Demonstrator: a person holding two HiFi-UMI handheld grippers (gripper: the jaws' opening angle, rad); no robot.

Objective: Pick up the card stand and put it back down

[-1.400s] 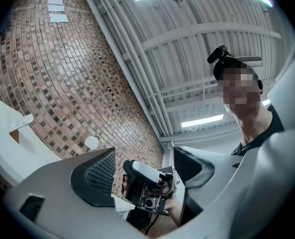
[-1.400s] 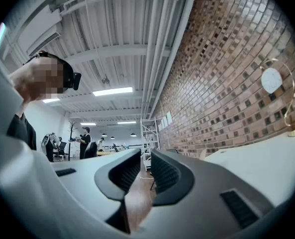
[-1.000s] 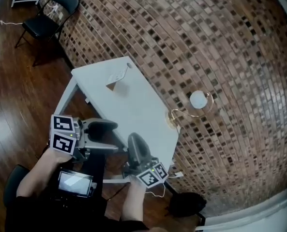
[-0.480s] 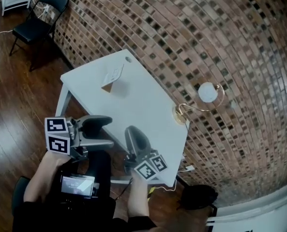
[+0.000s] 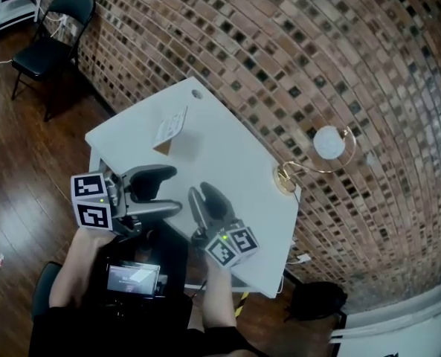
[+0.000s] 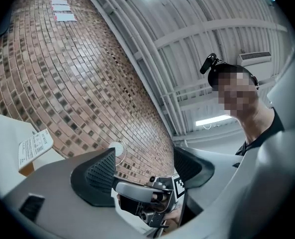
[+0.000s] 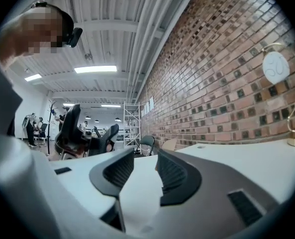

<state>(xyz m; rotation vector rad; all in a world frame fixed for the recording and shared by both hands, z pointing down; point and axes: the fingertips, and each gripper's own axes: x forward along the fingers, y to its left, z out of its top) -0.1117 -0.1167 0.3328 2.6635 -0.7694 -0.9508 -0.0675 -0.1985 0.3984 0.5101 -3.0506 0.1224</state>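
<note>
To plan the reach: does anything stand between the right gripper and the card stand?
Nothing visible does. The right gripper, whose empty jaws have just been opening, is over the near edge of the table; only bare top lies between it and the card stand. The lamp stands off to the right.

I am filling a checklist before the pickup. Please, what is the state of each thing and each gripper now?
card stand: standing on the table, not held.
left gripper: open, empty.
right gripper: open, empty; its jaws have just been opening.
lamp: upright at the table edge.
chair: unfolded, nobody on it.
</note>
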